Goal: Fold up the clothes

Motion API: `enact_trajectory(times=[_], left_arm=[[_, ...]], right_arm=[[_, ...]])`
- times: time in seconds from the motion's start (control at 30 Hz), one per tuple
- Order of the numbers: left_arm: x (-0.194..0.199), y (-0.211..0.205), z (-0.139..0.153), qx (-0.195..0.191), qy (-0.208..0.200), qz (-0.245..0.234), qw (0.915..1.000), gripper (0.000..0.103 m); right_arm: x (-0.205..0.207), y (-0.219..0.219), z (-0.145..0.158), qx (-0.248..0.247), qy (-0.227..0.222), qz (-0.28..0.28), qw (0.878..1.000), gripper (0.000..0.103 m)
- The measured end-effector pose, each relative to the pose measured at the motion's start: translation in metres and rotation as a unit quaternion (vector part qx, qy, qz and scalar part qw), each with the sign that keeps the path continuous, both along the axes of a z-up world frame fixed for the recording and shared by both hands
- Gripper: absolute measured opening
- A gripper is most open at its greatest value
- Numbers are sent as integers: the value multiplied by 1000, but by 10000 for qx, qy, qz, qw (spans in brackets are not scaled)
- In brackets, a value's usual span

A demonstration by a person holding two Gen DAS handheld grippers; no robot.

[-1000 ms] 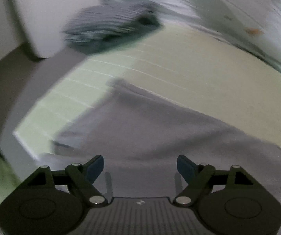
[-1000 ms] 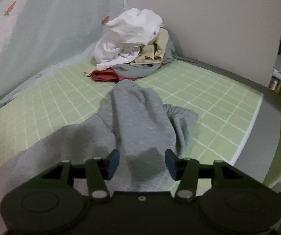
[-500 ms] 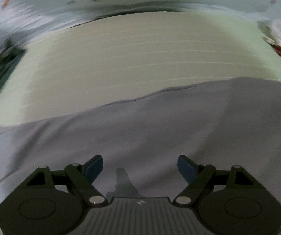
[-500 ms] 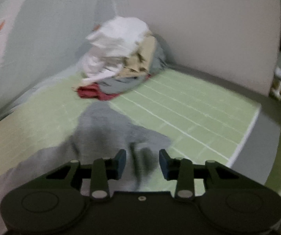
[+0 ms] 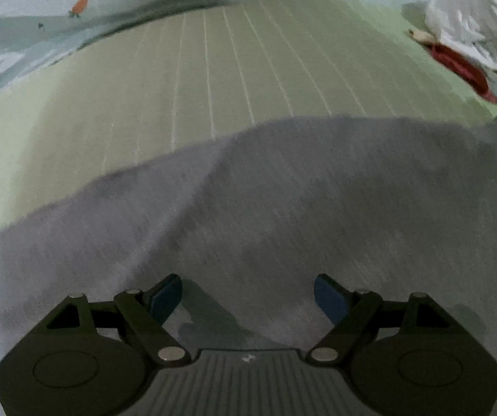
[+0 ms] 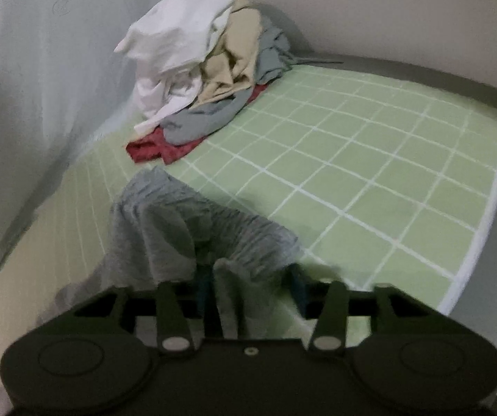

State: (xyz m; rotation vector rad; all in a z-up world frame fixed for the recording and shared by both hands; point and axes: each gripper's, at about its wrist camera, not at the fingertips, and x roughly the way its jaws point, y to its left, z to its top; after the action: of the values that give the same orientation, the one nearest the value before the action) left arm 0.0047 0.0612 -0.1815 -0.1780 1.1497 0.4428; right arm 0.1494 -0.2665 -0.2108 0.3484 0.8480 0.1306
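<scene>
A grey garment (image 5: 283, 208) lies spread over the green checked mat (image 5: 213, 69) and fills the lower half of the left wrist view. My left gripper (image 5: 248, 298) hovers just above it, open, with nothing between its blue pads (image 5: 166, 298). In the right wrist view one end of the grey garment (image 6: 179, 222) is bunched up in ridges right at my right gripper (image 6: 250, 286). Its fingers stand apart, and a fold of the cloth hangs between them and partly covers the left fingertip (image 6: 203, 284).
A pile of clothes (image 6: 199, 69), white, beige, grey and red, sits at the mat's far corner against a pale curtain (image 6: 40, 86) with a carrot print. The mat's white right edge (image 6: 473, 253) runs beside a grey border. The same pile (image 5: 473, 38) shows at the left view's upper right.
The left gripper has swung right over the garment, from the mat's left end toward the pile. The right gripper moved forward into the bunched end, and cloth now lies between its fingers.
</scene>
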Motion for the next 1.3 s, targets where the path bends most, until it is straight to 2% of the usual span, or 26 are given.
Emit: enact_trajectory(times=[0.07,0.1,0.23,0.3,0.4,0.43,0.47,0.57,0.7,0.77,0.83,0.9,0.93,0.97,1.2,1.3], left_arm=[[-4,-3,-1,-29,17,150,9999,88],[-4,-2,-2,-39,38,215,9998,89],[0,0,-6,-84,111,447,9989,98],[3,-1,-8,-91,116,540,9984,102],[4,-4,-8,36,138,567,9983,103],[3,-4,-7,62,142,579,9982,103],[0,-4,-7,59,140,602,9981,103],[1,-4,-7,-10,118,701,9975,103],[1,-3,-8,-29,98,776,9969,103],[0,-3,-8,0,88,784,9969,103],[0,-3,-8,15,77,797,9968,103],[-1,-6,-7,12,77,803,9967,103],[-1,-7,-7,7,83,789,9968,103],[-1,-6,-7,13,87,767,9970,103],[-3,-13,-6,336,19,548,9979,103],[-3,-17,-5,461,2,477,9978,103]], right_arm=[[4,2,0,-236,-52,290,9993,13],[3,2,2,-335,-167,402,9985,10],[1,0,17,-1053,-750,675,9893,8],[8,-2,11,-1277,-585,789,9869,11],[11,-5,4,-1347,-370,645,9881,27],[11,-6,4,-1354,-340,575,9885,44],[9,-6,8,-1421,-411,472,9879,54],[3,-5,20,-1339,-704,356,9878,52],[3,-1,39,-945,-1094,182,9893,52],[6,4,42,-795,-1198,397,9888,53],[13,9,37,-580,-1077,627,9905,56],[20,14,28,-350,-811,747,9933,71],[24,16,23,-240,-675,774,9944,91],[27,18,18,-130,-539,800,9952,103],[34,24,16,185,-687,900,9934,103],[46,26,12,133,-452,949,9944,103]])
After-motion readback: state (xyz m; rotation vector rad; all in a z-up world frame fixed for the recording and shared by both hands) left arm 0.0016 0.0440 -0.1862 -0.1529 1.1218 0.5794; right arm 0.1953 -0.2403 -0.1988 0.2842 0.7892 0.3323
